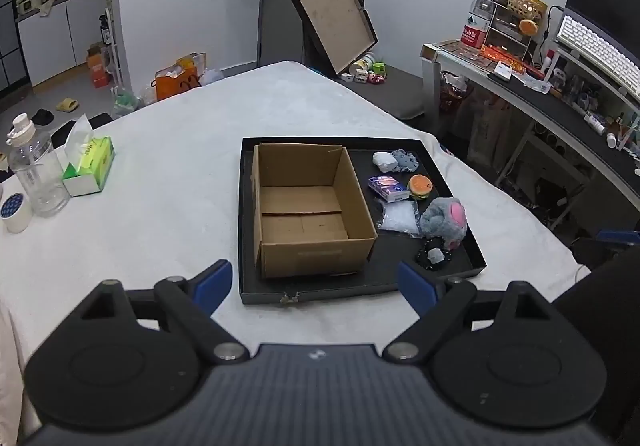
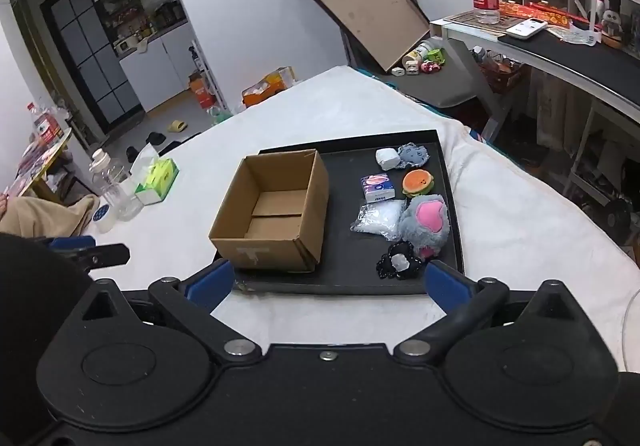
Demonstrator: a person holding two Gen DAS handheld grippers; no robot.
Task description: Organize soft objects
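Note:
An empty cardboard box (image 1: pixel 308 205) (image 2: pixel 272 211) stands in the left part of a black tray (image 1: pixel 360 286) (image 2: pixel 344 282). To its right lie a grey-pink plush (image 1: pixel 444 221) (image 2: pixel 426 224), a burger plush (image 1: pixel 421 186) (image 2: pixel 418 183), a tissue pack (image 1: pixel 387 187) (image 2: pixel 377 186), a clear bag (image 1: pixel 398 217) (image 2: pixel 378 219), a white soft block (image 1: pixel 384 161) (image 2: pixel 387 158), a grey-blue plush (image 1: pixel 406 159) (image 2: pixel 414 154) and a black scrunchie (image 1: pixel 434 256) (image 2: pixel 398 265). My left gripper (image 1: pixel 314 286) and right gripper (image 2: pixel 328 282) are open and empty, before the tray's near edge.
The tray sits on a white-covered table (image 1: pixel 160 185). At its left stand a green tissue box (image 1: pixel 90 165) (image 2: pixel 157 181), a clear bottle (image 1: pixel 36 173) (image 2: pixel 116 181) and a tape roll (image 1: pixel 14 211). A cluttered desk (image 1: pixel 560 85) stands at right.

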